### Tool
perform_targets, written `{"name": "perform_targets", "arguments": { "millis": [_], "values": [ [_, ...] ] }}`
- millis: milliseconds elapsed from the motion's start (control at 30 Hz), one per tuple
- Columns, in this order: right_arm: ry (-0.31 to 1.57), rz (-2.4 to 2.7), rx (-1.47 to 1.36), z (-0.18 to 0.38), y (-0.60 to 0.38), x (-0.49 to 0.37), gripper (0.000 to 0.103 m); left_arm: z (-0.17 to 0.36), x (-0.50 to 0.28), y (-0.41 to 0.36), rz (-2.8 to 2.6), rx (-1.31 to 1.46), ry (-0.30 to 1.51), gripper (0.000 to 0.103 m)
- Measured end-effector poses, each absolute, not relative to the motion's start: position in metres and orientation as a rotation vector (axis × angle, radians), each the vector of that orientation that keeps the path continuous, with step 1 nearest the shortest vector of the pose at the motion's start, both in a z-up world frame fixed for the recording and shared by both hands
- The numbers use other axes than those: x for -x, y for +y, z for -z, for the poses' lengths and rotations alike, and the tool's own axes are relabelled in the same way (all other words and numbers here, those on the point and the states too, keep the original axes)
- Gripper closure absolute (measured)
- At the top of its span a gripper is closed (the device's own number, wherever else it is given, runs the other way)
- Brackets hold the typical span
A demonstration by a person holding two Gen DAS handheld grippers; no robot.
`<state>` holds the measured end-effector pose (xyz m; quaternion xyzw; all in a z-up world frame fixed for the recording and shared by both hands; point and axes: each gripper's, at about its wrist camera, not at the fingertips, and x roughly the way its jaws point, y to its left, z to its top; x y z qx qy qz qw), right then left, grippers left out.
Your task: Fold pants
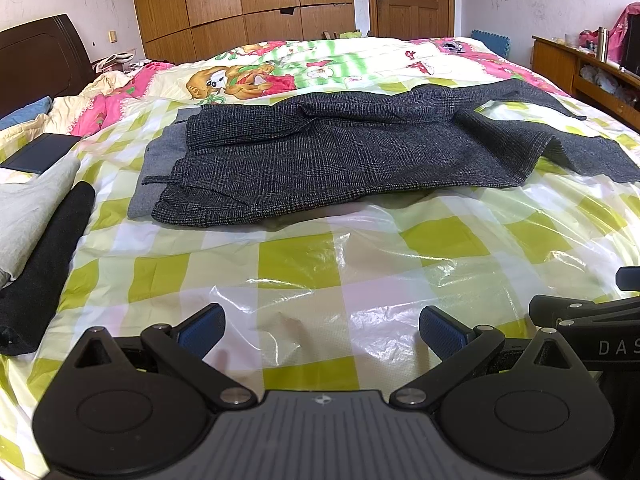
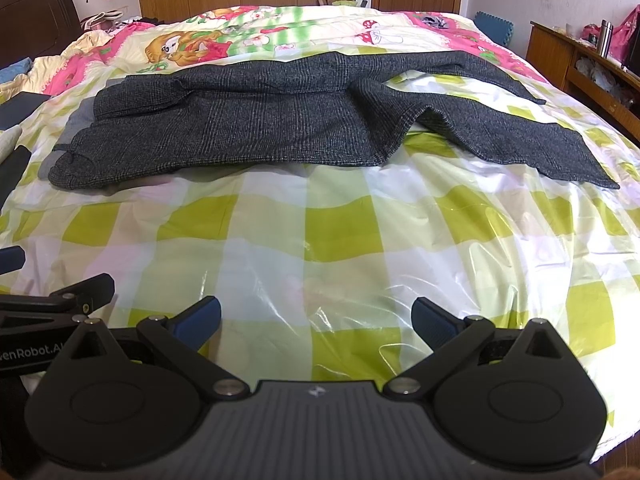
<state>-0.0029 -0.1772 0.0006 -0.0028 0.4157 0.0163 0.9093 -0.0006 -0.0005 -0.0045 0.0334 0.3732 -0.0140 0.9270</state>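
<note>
Dark grey checked pants [image 1: 320,152] lie across the bed, waistband to the left, the two legs spread apart to the right; they show in the right wrist view [image 2: 260,120] too. My left gripper [image 1: 322,330] is open and empty, hovering over the plastic sheet well short of the pants. My right gripper [image 2: 316,320] is open and empty too, beside the left one, also short of the pants. Each gripper's edge shows in the other's view.
A green-checked plastic sheet [image 1: 304,264] covers the near bed. Folded grey and black clothes [image 1: 40,232] and a dark flat box [image 1: 40,152] lie at the left. A wooden cabinet [image 1: 580,64] stands right; wardrobe [image 1: 240,4] and door behind.
</note>
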Motion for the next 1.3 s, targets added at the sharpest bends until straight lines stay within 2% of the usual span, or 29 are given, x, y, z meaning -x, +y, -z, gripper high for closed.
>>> {"name": "perform_targets", "arguments": {
  "millis": [900,1300],
  "values": [
    [0.868,-0.031,0.006,0.003,-0.176,0.002,0.002,0.005,0.001,0.0,0.026,-0.075,0.763,0.0],
    [0.85,-0.109,0.023,-0.012,-0.161,-0.021,0.002,-0.004,-0.01,0.021,0.01,-0.027,0.725,0.0]
  ]
}}
